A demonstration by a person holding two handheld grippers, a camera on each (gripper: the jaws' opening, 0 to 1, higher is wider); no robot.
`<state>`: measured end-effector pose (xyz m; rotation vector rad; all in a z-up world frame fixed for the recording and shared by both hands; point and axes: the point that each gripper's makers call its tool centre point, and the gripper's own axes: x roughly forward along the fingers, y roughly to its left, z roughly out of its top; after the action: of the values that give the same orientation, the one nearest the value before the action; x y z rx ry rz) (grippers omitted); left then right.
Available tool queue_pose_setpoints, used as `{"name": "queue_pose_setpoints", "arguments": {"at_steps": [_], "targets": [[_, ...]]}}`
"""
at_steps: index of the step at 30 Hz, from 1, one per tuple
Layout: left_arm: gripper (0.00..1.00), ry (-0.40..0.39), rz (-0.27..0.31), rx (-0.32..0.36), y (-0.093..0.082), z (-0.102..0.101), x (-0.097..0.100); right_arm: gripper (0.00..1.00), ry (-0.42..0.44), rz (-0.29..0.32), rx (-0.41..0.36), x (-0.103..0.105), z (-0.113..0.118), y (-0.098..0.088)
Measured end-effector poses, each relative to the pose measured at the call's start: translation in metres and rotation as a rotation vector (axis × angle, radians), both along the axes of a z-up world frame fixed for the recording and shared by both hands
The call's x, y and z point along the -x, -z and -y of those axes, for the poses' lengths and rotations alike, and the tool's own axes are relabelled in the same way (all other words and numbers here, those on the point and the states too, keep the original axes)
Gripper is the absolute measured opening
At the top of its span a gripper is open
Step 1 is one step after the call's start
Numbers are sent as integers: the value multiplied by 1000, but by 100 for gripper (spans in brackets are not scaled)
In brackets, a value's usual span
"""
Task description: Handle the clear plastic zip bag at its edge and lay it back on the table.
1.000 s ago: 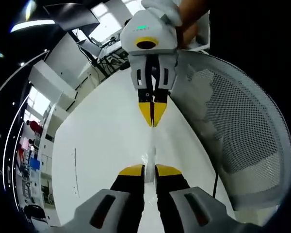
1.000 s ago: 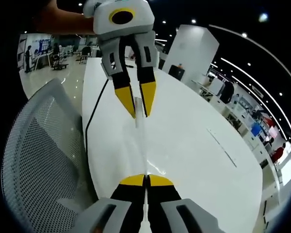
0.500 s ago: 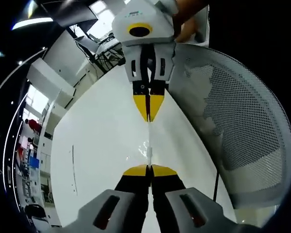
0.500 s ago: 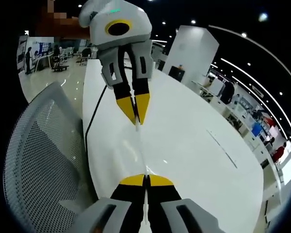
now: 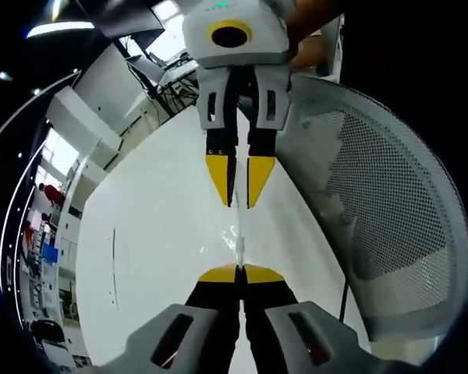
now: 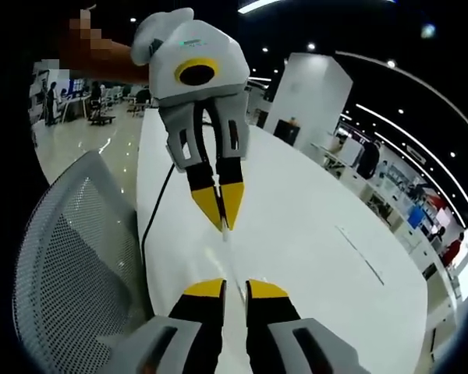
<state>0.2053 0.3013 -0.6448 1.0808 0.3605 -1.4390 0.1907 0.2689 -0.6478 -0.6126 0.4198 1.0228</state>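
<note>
The clear plastic zip bag (image 5: 238, 241) shows edge-on as a thin glassy strip above the white table (image 5: 156, 234). My left gripper (image 5: 239, 273) is shut on its near edge, the yellow tips pressed together. Opposite it, my right gripper (image 5: 239, 187) hangs open, its tips apart on either side of the bag's far edge. In the right gripper view, my right gripper (image 6: 234, 290) shows a clear gap between its fingers. Beyond it my left gripper (image 6: 222, 210) pinches the bag (image 6: 226, 241) over the table (image 6: 312, 249).
A grey mesh office chair (image 5: 382, 202) stands against the table's edge, also seen in the right gripper view (image 6: 70, 257). A dark cable (image 6: 157, 210) runs along that table edge. A hand holds each gripper. Office desks and people are far behind.
My left gripper closed on the bag's edge about half a second ago and stays shut. My right gripper, shut on the bag until then, has now opened and released it.
</note>
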Motion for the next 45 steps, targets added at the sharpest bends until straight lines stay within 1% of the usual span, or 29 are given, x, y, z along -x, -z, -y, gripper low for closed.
{"name": "queue_pose_setpoints", "arguments": {"at_steps": [5,15,26,38,45], "targets": [[0,-8,-17,5,1,1,2,7,-21,0,0,1,-7,-1],[0,-19,-46,-9,4,3,6,7,-53,4,5,1,-17,-3],[0,-29,-74,-5,4,7,9,6,-75,2,3,2,-25,-4],[0,-19,-88,7,3,12,14,3,-91,7,14,2,-29,-2],[0,1,-81,-3,3,12,16,1,-109,13,26,5,-31,-1]]}}
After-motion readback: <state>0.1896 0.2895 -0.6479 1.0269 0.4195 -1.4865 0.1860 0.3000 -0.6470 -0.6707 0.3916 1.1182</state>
